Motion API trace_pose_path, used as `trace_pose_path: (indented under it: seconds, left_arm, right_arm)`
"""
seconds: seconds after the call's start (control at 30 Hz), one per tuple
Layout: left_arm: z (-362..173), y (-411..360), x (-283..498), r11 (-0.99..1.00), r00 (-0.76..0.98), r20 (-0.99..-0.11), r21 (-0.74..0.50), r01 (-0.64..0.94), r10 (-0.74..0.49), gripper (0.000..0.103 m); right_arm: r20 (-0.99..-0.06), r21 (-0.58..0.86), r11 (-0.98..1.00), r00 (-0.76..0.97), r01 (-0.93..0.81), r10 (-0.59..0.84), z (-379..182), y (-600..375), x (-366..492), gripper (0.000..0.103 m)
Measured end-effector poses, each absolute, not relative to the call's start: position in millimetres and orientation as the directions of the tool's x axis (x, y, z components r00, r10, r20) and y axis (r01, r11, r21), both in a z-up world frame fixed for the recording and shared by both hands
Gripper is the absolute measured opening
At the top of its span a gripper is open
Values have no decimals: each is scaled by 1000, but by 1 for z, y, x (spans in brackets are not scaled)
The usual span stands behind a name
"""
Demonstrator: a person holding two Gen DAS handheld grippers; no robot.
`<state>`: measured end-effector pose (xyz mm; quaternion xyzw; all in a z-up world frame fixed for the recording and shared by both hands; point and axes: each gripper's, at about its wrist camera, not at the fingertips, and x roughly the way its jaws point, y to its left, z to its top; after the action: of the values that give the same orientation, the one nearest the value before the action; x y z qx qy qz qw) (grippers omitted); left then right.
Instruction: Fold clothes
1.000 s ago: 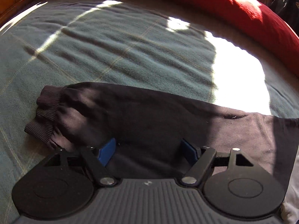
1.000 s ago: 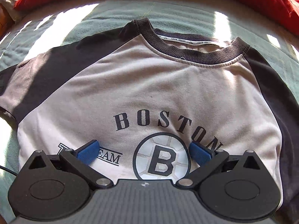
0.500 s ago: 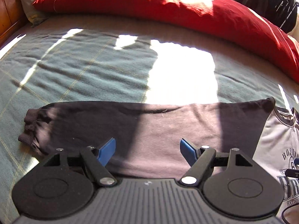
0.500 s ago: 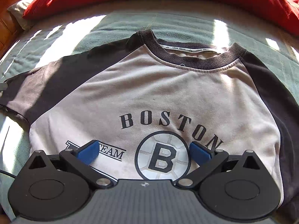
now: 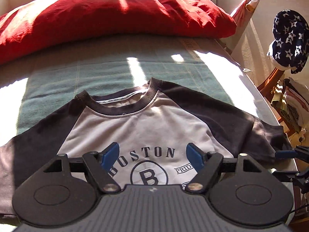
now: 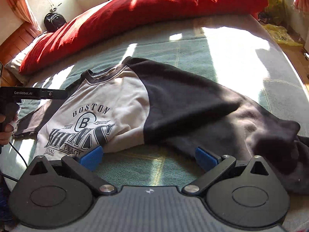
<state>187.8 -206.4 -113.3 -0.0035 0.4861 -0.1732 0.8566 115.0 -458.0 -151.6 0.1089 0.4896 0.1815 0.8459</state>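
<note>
A grey sweatshirt (image 5: 146, 127) with dark sleeves and a "BOSTON" print lies flat, front up, on a green blanket (image 5: 108, 71). My left gripper (image 5: 152, 157) is open and empty, hovering over the chest print. In the right wrist view the sweatshirt (image 6: 115, 104) lies at an angle, its dark right sleeve (image 6: 222, 114) stretched toward the lower right. My right gripper (image 6: 149, 157) is open and empty, low over the blanket just below that sleeve's underarm. The left gripper's body (image 6: 32, 94) shows at the left edge there.
A big red pillow (image 5: 108, 17) lies across the head of the bed. The bed's right edge (image 5: 256, 89) drops to a chair with stacked clothes (image 5: 291, 108) and a star-print cloth (image 5: 289, 40). A yellow bag (image 6: 278, 32) lies on the floor.
My left gripper swung right, from the dark left sleeve to over the chest print. My right gripper moved right and back, from the chest print to the right sleeve's underarm. Both stayed open.
</note>
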Motion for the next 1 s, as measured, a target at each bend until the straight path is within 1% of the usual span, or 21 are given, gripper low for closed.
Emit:
trace_pose_path:
  seconds: [0.07,0.17,0.27,0.3,0.37,0.4,0.43,0.5,0.63,0.67,0.7,0.77,0.8,0.83,0.9,1.0]
  left_arm:
    - [-115,-236,189,926,446,-836,-174,335,-319,77]
    - [-115,-280,194,906,416,-846,-164,390,-333,77]
    - [-116,-312,198,893,395,-855,-155,423,-336,77]
    - [-117,-321,201,889,387,-859,-153,431,-335,77]
    - [-120,-335,204,884,374,-867,-145,445,-330,77]
    - [-122,-341,206,882,367,-872,-140,450,-326,77]
    - [-124,-347,208,880,359,-876,-137,454,-321,77]
    - [-129,-357,210,878,343,-885,-135,459,-315,77]
    - [-135,-371,212,872,325,-895,-127,473,-306,77]
    - [-135,-374,213,871,325,-896,-121,476,-302,77]
    - [-136,-376,213,870,326,-897,-115,479,-298,77]
    - [-137,-377,216,874,323,-899,-117,472,-295,77]
    - [-138,-378,218,876,321,-900,-119,468,-294,77]
    - [-138,-378,218,878,319,-901,-120,464,-293,77]
    - [-139,-379,220,882,317,-903,-122,456,-289,77]
    - [-137,-379,221,881,323,-903,-111,460,-282,77]
  right_arm:
    - [-789,370,922,484,-118,379,-155,-500,106,103]
    - [-796,299,954,541,-36,270,-157,-558,97,103]
    - [-802,202,979,574,0,166,-161,-603,101,93]
    - [-803,174,985,579,6,138,-164,-618,104,86]
    - [-810,127,992,575,-12,111,-172,-645,118,77]
    - [-814,90,995,571,-46,100,-177,-656,128,71]
    - [-818,61,994,566,-93,103,-181,-663,137,67]
    - [-828,41,978,542,-204,147,-189,-670,154,66]
    - [-865,52,902,431,-429,255,-213,-673,184,66]
    - [-878,57,883,397,-466,266,-218,-671,188,66]
    - [-886,81,870,364,-487,286,-221,-670,190,63]
    - [-896,133,842,299,-522,327,-226,-668,195,47]
    - [-894,163,832,277,-530,352,-225,-668,194,30]
    - [-893,177,823,263,-539,365,-222,-667,192,15]
    - [-896,174,827,262,-534,358,-219,-666,190,7]
    - [-899,156,854,286,-496,330,-213,-675,190,5]
